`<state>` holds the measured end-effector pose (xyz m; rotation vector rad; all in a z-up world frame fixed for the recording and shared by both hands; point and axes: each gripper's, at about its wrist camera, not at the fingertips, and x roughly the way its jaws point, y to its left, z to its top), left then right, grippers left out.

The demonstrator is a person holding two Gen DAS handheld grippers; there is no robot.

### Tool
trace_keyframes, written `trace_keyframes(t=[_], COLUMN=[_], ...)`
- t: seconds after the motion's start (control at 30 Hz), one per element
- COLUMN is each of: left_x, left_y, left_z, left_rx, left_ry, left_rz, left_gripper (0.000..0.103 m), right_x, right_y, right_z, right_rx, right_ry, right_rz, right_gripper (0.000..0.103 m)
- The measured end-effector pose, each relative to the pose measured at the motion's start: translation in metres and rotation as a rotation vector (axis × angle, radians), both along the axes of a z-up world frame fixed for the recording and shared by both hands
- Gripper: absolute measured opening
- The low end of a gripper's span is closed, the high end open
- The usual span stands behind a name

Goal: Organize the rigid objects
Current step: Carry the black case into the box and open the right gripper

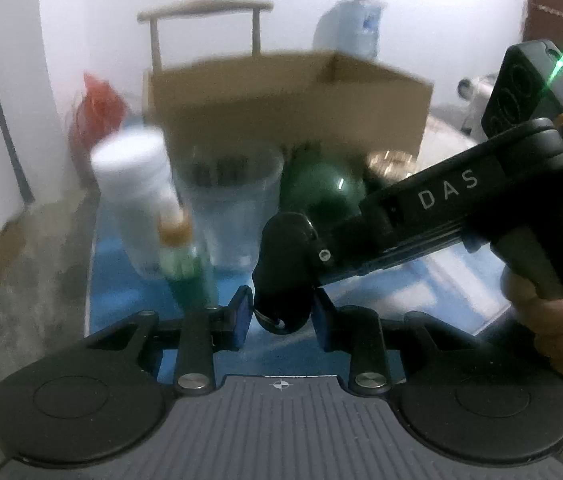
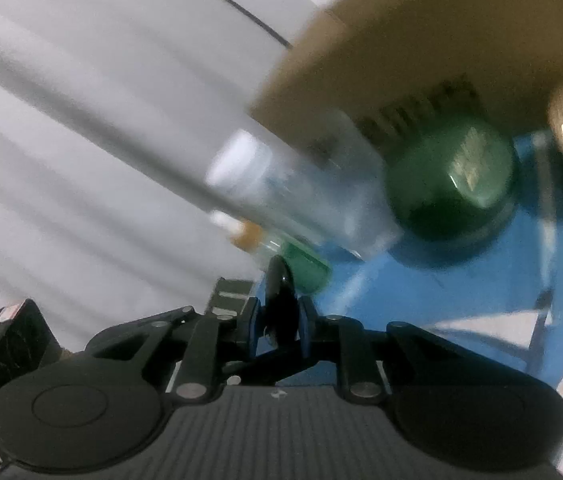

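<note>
A small black thing (image 1: 285,268) sits low in the middle of the frame. The right claw (image 2: 279,326) is clamped on it. The left claw (image 1: 281,318) is apart around it, maybe touching. The white bottle (image 1: 133,196), clear cup (image 1: 233,208) and green jar (image 1: 321,192) stand on the counter (image 1: 381,292) before the cardboard box (image 1: 281,104). I think most sorting is left.
</note>
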<state>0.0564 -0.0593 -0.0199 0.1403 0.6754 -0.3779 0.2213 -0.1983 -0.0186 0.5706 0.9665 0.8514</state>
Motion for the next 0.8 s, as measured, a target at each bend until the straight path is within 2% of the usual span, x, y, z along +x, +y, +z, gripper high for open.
trace_keyframes(t=[0.23, 0.4, 0.5, 0.6, 0.7, 0.8], left_x=[0.001, 0.043, 0.093, 0.15, 0.205, 0.253], left_y=[-0.021, -0.037, -0.042, -0.043, -0.041, -0.042], left_z=[0.064, 0.101, 0.117, 0.124, 0.118, 0.102], left_rx=[0.06, 0.091, 0.095, 0.066, 0.02, -0.003], left_ry=[-0.175, -0.189, -0.122, -0.002, 0.137, 0.264], left_rz=[-0.032, -0.057, -0.057, -0.047, -0.02, 0.025], left_gripper=[0.031, 0.031, 0.031, 0.031, 0.031, 0.031], right_x=[0.003, 0.041, 0.081, 0.136, 0.186, 0.219], right_y=[-0.014, -0.018, -0.021, -0.025, -0.025, -0.026], right_z=[0.068, 0.106, 0.117, 0.118, 0.101, 0.079], right_rx=[0.049, 0.046, 0.024, -0.014, -0.046, -0.085], right_ry=[-0.188, -0.256, -0.233, -0.159, -0.046, 0.036], right_rz=[0.005, 0.011, 0.013, 0.021, 0.027, 0.024], right_gripper=[0.022, 0.021, 0.021, 0.021, 0.021, 0.021])
